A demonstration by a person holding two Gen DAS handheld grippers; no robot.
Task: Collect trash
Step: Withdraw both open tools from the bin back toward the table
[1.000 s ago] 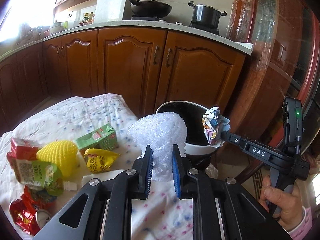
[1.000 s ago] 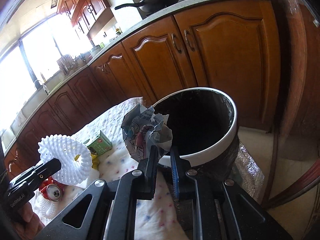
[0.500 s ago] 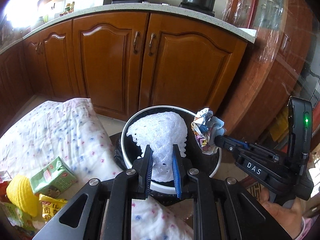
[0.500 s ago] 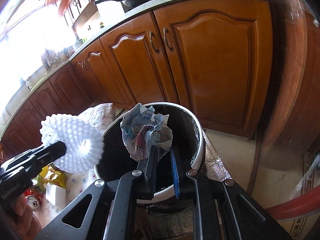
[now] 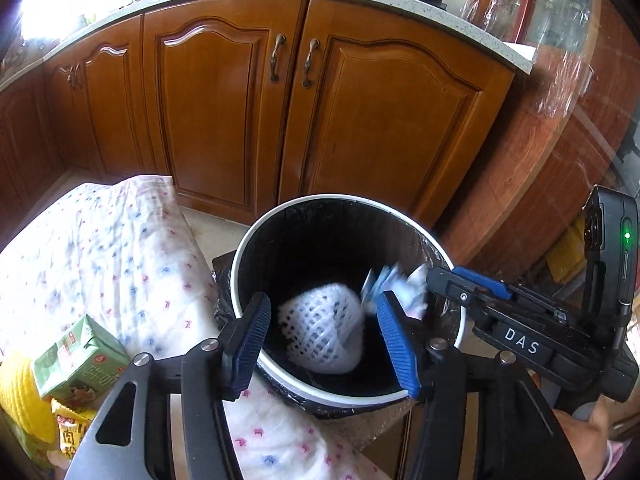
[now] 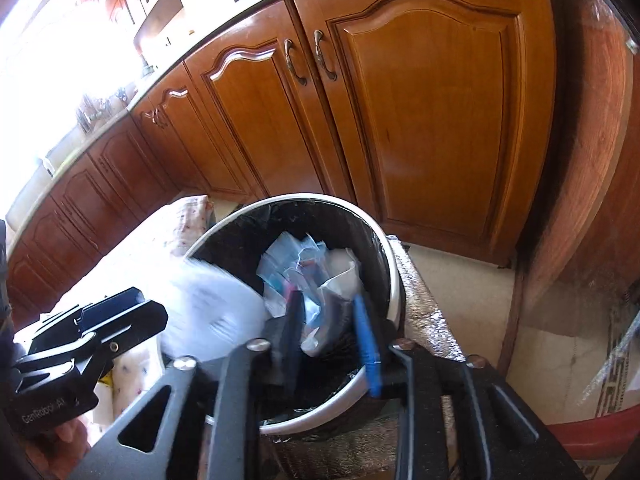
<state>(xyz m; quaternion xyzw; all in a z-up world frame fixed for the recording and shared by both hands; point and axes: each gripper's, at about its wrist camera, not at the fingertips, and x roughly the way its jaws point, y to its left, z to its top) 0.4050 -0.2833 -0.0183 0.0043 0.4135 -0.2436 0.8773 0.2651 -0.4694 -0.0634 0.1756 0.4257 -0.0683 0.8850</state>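
A black-lined trash bin [image 5: 249,246] with a white rim stands beside the cloth-covered table. My left gripper [image 5: 320,310] hangs over it, jaws opening, nothing pressed between the blue pads. A white foam net [image 5: 324,334], blurred, drops free into the bin below them. My right gripper [image 5: 434,280] reaches in from the right. In the right wrist view the right gripper [image 6: 326,318] is over the bin [image 6: 390,276], jaws opening. The crumpled printed paper [image 6: 316,268] sits loose between and ahead of its fingers. The foam net [image 6: 212,304] blurs past the left gripper [image 6: 120,312].
On the flowered cloth [image 5: 112,248] at the left lie a green drink carton [image 5: 80,356], a yellow foam net [image 5: 18,396] and a yellow snack wrapper [image 5: 72,428]. Wooden cabinet doors [image 5: 224,112] stand close behind the bin. A hand [image 5: 600,424] holds the right gripper.
Both grippers moved from the table to over the bin and opened. The foam net has left the left jaws and falls; the crumpled paper has come loose from the right jaws.
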